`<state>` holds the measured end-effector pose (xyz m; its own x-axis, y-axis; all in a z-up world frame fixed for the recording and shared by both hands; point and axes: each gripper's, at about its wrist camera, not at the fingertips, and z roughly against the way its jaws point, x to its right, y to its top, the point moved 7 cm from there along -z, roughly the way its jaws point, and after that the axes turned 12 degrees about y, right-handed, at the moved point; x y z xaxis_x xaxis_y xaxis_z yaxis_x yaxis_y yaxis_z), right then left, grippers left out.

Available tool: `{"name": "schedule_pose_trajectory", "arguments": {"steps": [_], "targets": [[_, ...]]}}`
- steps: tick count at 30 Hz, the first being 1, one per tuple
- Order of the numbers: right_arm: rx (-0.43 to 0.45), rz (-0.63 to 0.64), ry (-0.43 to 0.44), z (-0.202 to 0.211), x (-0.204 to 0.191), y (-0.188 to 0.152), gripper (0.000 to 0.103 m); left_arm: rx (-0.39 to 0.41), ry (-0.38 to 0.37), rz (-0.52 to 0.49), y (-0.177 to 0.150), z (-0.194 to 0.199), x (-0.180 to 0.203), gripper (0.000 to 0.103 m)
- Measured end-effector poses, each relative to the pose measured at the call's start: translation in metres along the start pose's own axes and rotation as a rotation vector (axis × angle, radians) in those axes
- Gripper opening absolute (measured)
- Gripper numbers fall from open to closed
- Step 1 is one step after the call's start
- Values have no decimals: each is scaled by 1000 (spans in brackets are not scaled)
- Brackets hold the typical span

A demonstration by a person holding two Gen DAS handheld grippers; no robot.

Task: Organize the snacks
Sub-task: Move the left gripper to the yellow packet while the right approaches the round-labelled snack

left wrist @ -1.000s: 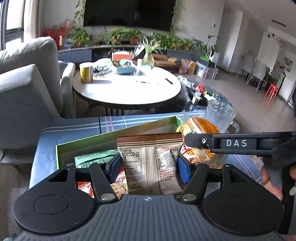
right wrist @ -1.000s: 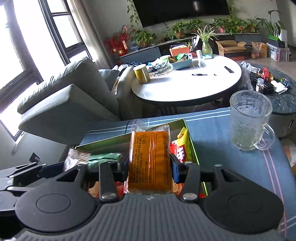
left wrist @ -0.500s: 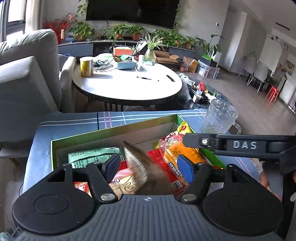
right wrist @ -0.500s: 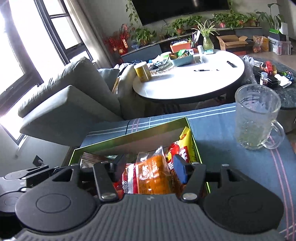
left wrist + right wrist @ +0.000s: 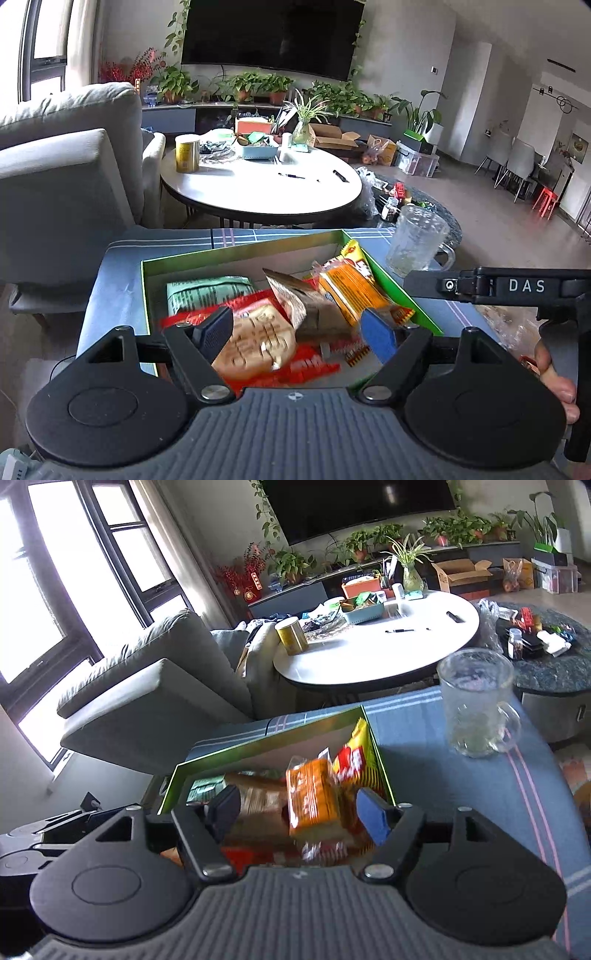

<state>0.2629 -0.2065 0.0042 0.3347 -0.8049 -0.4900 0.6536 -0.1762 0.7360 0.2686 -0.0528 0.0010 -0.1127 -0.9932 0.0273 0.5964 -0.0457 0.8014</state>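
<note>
One box, six packets, one mug, two grippers.
Inside the green box [image 5: 236, 254]: one green packet [image 5: 207, 293], one brown [image 5: 295, 302], one orange [image 5: 351, 291], one yellow-red [image 5: 354, 757], two red-and-tan [image 5: 255, 343]; beside the box, one glass mug [image 5: 417, 240].

White letters "DAS" stand on the black arm of the right gripper [image 5: 524, 286]; the snack packets' print is unreadable.

Snack packets [image 5: 343, 291] heaped in green box [image 5: 236, 254] (orange one tilted).

Both packets [image 5: 314, 314] now in box [image 5: 236, 254]
</note>
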Motion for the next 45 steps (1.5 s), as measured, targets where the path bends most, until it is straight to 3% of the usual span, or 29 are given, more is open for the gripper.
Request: {"name": "schedule_pose_trajectory", "arguments": {"steps": [13, 24, 34, 40, 45], "targets": [[12, 16, -8, 54, -22, -51, 77, 69, -15, -48, -53, 79, -1, 78], [-10, 75, -28, 80, -44, -77, 77, 53, -10, -10, -84, 105, -2, 78], [-38, 89, -23, 86, -43, -94, 77, -65, -29, 14, -122, 86, 2, 78], [-101, 94, -36, 76, -37, -112, 77, -132, -20, 31, -139, 68, 7, 78], [-126, 92, -47, 77, -31, -123, 77, -264, 1, 99, -153, 41, 11, 78]]}}
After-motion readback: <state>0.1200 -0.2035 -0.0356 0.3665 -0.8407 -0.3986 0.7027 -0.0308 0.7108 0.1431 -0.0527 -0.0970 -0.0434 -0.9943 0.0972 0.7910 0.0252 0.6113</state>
